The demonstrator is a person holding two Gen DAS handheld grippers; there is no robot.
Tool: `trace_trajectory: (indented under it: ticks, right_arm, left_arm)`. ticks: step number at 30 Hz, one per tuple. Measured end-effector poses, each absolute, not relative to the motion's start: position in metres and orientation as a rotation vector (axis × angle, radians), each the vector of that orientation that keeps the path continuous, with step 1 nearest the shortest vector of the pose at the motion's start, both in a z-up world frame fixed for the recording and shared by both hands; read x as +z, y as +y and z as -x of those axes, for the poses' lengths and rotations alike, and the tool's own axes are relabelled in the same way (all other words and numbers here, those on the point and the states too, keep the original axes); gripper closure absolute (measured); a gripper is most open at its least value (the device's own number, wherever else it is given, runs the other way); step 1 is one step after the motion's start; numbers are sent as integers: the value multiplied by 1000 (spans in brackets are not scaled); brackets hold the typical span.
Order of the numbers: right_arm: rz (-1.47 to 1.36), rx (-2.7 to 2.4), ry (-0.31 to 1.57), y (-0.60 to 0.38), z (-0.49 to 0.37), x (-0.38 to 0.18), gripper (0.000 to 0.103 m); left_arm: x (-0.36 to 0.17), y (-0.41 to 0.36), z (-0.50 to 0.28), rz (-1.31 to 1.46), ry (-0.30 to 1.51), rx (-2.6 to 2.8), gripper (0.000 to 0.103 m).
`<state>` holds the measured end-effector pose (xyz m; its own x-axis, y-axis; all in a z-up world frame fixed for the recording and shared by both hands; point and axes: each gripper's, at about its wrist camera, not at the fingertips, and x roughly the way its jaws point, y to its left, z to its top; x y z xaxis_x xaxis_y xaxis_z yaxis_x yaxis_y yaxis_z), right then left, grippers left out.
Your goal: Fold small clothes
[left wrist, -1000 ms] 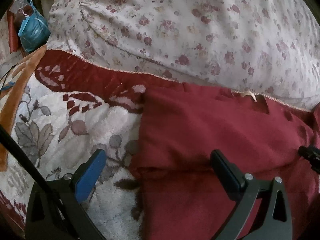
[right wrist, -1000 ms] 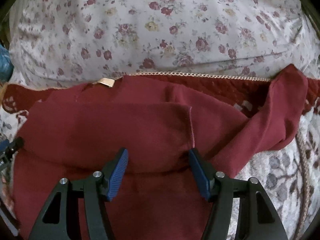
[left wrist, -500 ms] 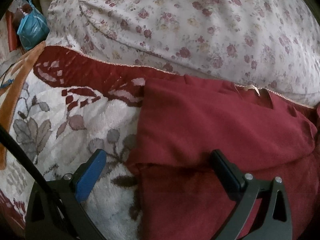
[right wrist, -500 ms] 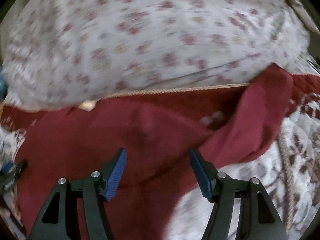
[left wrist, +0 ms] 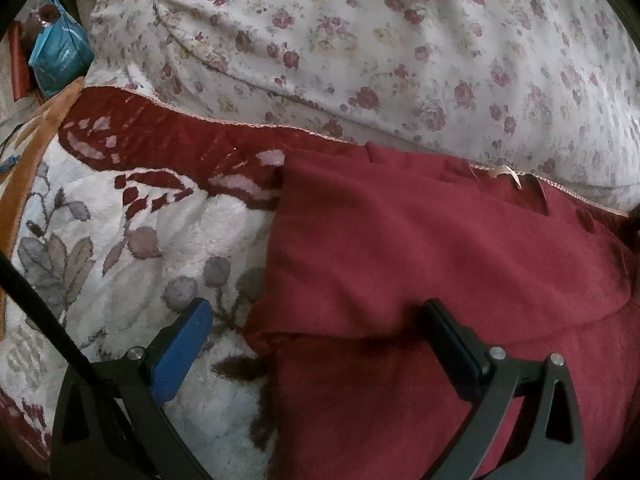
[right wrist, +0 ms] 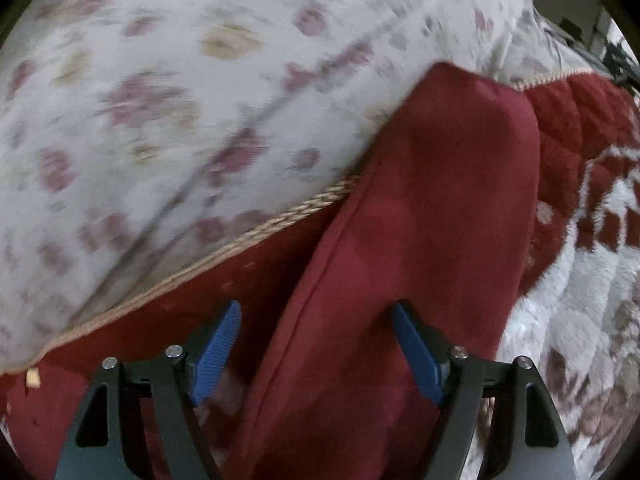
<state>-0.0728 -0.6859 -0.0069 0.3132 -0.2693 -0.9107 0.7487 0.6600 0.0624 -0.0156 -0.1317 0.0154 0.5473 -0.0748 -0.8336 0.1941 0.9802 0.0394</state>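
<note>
Right gripper (right wrist: pixel 316 344) spread wide, nothing clamped, straddled the maroon garment's sleeve (right wrist: pixel 420 220); sleeve's long axis ran straight ahead, up-right toward the floral pillow (right wrist: pixel 180 100). Left gripper (left wrist: pixel 316 344) also unclenched over the folded body (left wrist: pixel 420 248) on the blanket (left wrist: pixel 120 260)

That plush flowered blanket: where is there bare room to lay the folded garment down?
Bare plush blanket lies left of the maroon garment, bordered above by the blanket's red band and the floral quilt. More lies right of the sleeve. The middle is crowded by the garment, with both open grippers over it.
</note>
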Motion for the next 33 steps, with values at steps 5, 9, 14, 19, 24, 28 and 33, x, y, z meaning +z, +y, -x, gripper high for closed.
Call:
trace_trajectory:
  ticks: [5, 9, 14, 19, 24, 28, 33]
  right_arm:
    - [-452, -664, 1012, -682, 80, 10, 95]
    - [-475, -485, 870, -656, 103, 66, 95]
    - [-385, -149, 758, -562, 116, 139, 95]
    - [-241, 167, 814, -437, 121, 124, 91]
    - [-229, 197, 1070, -397, 121, 50, 59]
    - [-237, 200, 984, -397, 126, 67, 43]
    - [-244, 223, 928, -384, 88, 72, 30]
  left_arm:
    - [19, -130, 16, -120, 979, -163, 0]
    - [34, -123, 19, -91, 928, -159, 0]
    - [42, -108, 16, -31, 912, -130, 0]
    - [43, -95, 13, 40, 916, -128, 0]
    - [49, -104, 21, 27, 903, -188, 0]
    - [49, -108, 22, 18, 902, -205, 0]
    - [46, -104, 18, 34, 917, -193, 0]
